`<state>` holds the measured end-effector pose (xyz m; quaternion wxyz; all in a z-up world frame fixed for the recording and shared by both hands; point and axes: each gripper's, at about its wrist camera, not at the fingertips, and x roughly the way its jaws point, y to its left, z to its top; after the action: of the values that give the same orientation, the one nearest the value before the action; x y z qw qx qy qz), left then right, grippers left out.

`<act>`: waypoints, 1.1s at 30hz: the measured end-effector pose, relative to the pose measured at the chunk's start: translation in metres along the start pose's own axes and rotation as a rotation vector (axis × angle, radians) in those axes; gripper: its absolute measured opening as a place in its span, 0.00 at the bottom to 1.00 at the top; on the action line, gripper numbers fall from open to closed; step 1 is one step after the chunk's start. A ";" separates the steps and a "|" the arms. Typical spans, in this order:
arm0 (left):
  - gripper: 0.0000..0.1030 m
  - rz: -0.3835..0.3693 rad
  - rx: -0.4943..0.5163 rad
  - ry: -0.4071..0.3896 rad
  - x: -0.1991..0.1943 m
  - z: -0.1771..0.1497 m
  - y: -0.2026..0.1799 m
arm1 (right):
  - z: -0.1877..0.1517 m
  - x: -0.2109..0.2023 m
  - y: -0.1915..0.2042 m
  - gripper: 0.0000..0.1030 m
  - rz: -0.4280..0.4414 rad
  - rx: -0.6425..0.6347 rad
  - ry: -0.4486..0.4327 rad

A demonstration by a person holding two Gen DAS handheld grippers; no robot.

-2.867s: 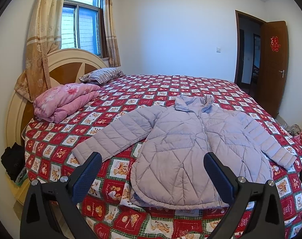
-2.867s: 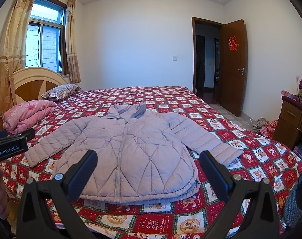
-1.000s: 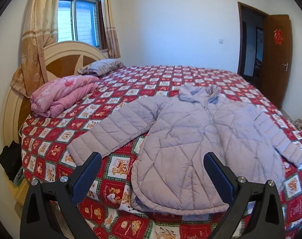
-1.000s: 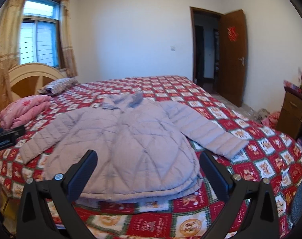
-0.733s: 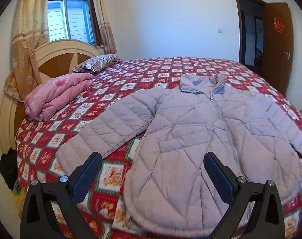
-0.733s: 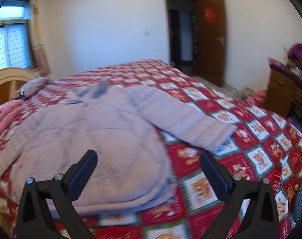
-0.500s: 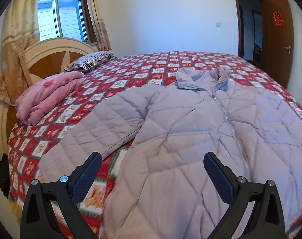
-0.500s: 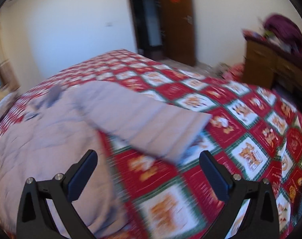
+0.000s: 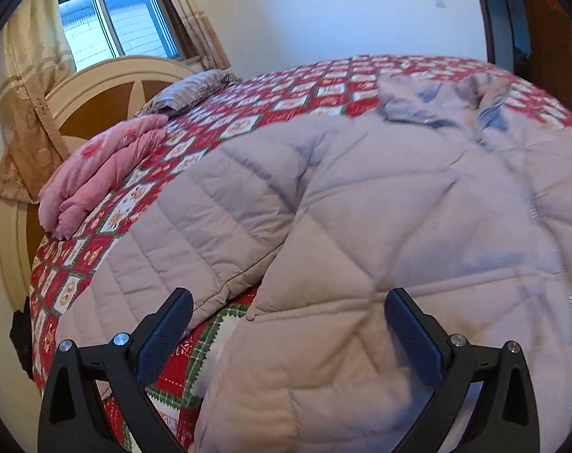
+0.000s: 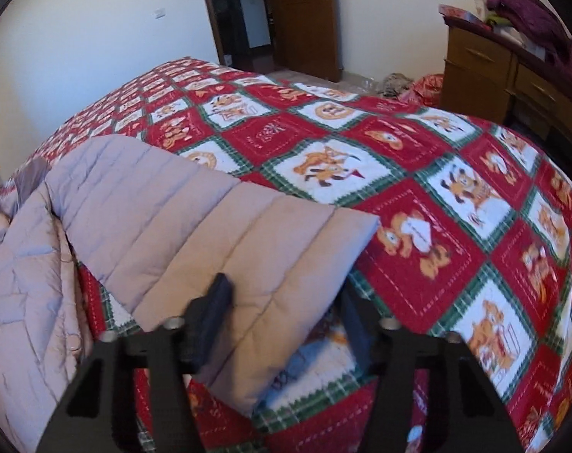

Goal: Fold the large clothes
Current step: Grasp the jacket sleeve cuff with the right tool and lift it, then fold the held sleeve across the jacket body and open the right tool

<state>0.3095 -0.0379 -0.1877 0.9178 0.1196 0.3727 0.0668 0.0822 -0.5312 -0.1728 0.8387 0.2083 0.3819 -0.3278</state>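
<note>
A pale lilac quilted jacket [image 9: 380,207] lies face up and zipped on the red patchwork bedspread [image 10: 418,143], both sleeves spread out. My left gripper [image 9: 288,302] hangs open and wide just above the jacket's body, near the gap under its left sleeve [image 9: 187,234]; nothing is between its fingers. My right gripper [image 10: 284,290] sits low over the cuff end of the other sleeve [image 10: 210,234]. Its jaws are closing with the cuff between them, one finger lying over the fabric and the other at the sleeve's edge. The fabric does not look pinched.
A folded pink blanket [image 9: 97,173] and a striped pillow [image 9: 187,92] lie by the wooden headboard [image 9: 108,87]. A wooden dresser [image 10: 493,75] with clothes on top stands beside the bed, and a brown door [image 10: 301,11] is open behind it.
Both grippers have come down and forward to the jacket. The right one swung toward the sleeve cuff and its jaws have narrowed around it. The left jaws stay wide.
</note>
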 end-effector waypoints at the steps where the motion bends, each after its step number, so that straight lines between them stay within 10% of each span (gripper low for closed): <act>1: 0.99 0.000 -0.005 0.008 0.004 0.000 0.002 | 0.001 0.001 0.001 0.39 -0.003 -0.009 -0.006; 7: 0.99 -0.028 -0.016 0.026 0.006 0.007 0.009 | 0.011 0.000 0.018 0.12 0.020 -0.098 -0.025; 21: 0.99 -0.017 -0.028 -0.008 -0.006 0.054 0.037 | 0.073 -0.086 0.153 0.10 0.110 -0.341 -0.288; 33: 0.99 0.029 -0.091 0.015 0.024 0.052 0.071 | 0.031 -0.093 0.334 0.10 0.295 -0.607 -0.375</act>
<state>0.3609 0.0267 -0.1488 0.9184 0.0825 0.3744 0.0980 0.2891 -0.2805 -0.0480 0.9555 -0.0603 0.2677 -0.1083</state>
